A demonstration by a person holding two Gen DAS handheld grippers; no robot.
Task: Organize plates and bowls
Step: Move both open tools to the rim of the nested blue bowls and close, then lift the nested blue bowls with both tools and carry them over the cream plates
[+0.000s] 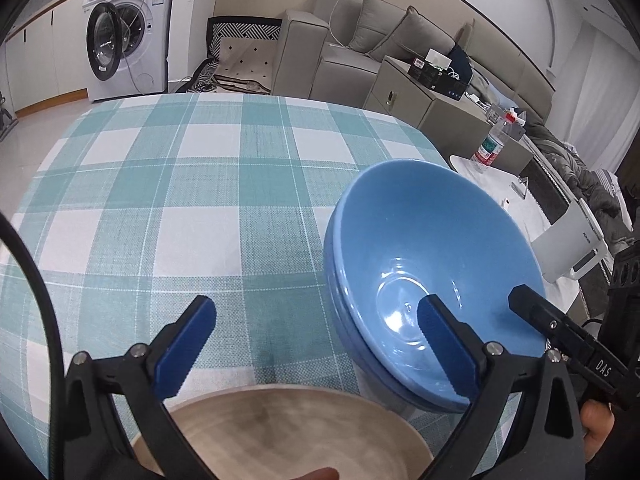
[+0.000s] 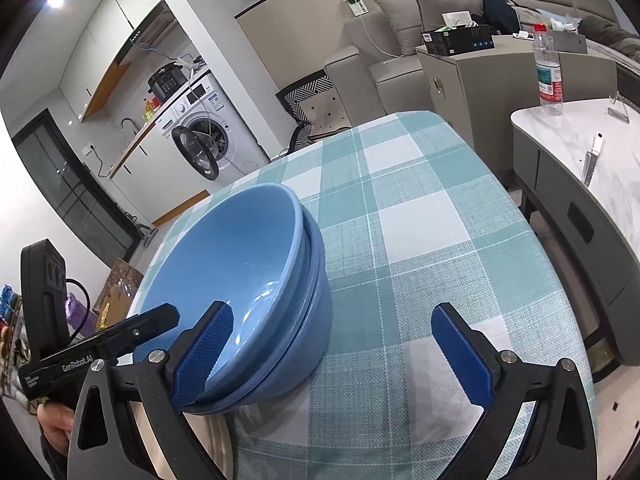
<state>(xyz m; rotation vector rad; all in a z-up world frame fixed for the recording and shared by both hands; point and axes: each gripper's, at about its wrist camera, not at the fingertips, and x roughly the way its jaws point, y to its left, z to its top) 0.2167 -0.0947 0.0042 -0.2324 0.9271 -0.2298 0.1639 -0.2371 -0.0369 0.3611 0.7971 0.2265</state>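
A stack of blue bowls [image 1: 432, 256] stands on the checked tablecloth [image 1: 180, 184], nested one inside another. It also shows in the right wrist view [image 2: 248, 280]. A beige plate [image 1: 280, 432] lies at the near table edge, under my left gripper [image 1: 316, 344], which is open and empty, its right finger in front of the bowls. My right gripper [image 2: 332, 352] is open and empty, its left finger in front of the bowl stack's near rim. The beige plate's edge [image 2: 216, 440] shows just below the bowls. Each view shows part of the other gripper.
A white side table [image 2: 580, 152] with a water bottle [image 2: 548, 76] stands right of the table. A white appliance [image 1: 568, 248] sits there too. A grey sofa [image 1: 360, 48], a cabinet [image 1: 420, 96] and a washing machine [image 1: 128, 32] lie beyond.
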